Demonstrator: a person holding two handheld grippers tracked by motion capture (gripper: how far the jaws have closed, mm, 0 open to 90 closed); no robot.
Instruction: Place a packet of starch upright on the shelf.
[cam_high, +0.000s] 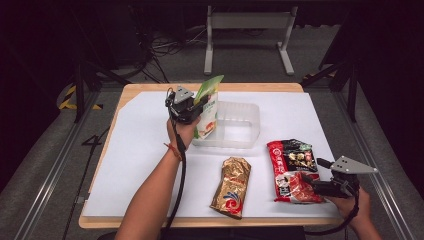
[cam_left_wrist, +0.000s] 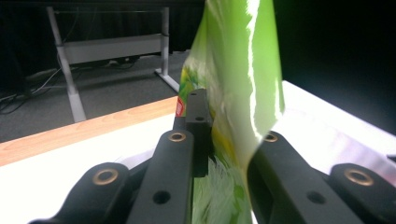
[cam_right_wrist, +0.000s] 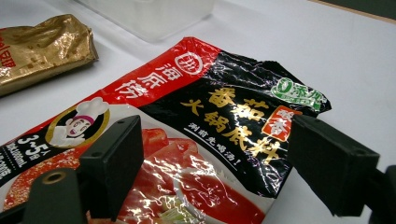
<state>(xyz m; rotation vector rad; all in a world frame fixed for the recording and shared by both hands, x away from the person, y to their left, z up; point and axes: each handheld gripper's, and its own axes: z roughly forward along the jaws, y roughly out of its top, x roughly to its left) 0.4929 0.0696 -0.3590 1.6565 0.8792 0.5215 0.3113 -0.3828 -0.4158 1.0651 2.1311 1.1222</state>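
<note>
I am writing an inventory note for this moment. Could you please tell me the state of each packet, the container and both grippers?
green packet: upright, clamped, lower end at the container's left end.
clear plastic container: open, no lid, upright on the table.
gold packet: lying flat, untouched.
red and black packet: lying flat, sealed, not gripped.
left gripper: shut on green packet.
right gripper: open, jaws low over the red and black packet.

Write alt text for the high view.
The left tool holds a green pouch upright at a clear plastic tub on a white-covered table. The right tool, jaws open, rests over a red-and-black packet; a gold packet lies between.
</note>
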